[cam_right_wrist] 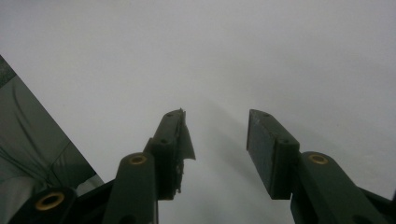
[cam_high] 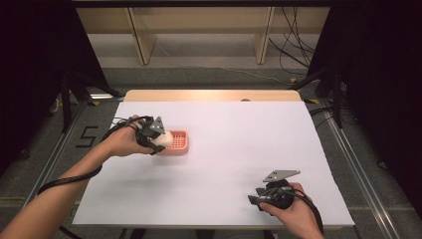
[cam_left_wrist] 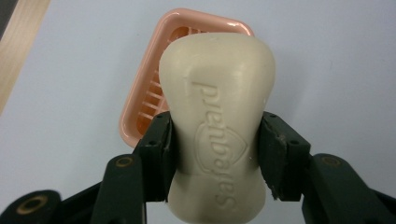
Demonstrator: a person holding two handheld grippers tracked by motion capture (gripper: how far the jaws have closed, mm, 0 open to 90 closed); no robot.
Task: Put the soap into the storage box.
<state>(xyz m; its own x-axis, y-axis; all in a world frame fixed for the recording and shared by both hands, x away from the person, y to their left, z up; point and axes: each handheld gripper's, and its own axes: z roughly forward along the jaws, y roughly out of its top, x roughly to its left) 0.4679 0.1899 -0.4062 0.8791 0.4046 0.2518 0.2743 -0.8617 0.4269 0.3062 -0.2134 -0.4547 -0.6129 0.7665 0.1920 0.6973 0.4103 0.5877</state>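
The person's right forearm and hand enter at the near edge of the table, holding the right gripper [cam_high: 255, 200] low over the white sheet near the front right; its jaws stand apart with nothing between them, and in the right gripper view the pad on one jaw looks torn and ragged at its edge, with bare white surface ahead and a dark strip of floor at the left. The table [cam_high: 239, 164] is covered almost wholly by a white sheet, with a band of pale wood showing along its far edge. The person's left forearm reaches in from the lower left, a black cable looping along it, and the left hand [cam_high: 122, 142] carries the left gripper [cam_high: 158, 142] at the left-middle of the sheet. That gripper is clamped on a cream bar of soap [cam_left_wrist: 217, 126], gripped across its narrowed waist by both pads, with raised lettering running lengthwise along the bar's face. The soap is held above the near end of a pink soap dish [cam_left_wrist: 140, 112], a small slotted plastic tray resting flat on the sheet; whether the bar touches the dish I cannot tell.
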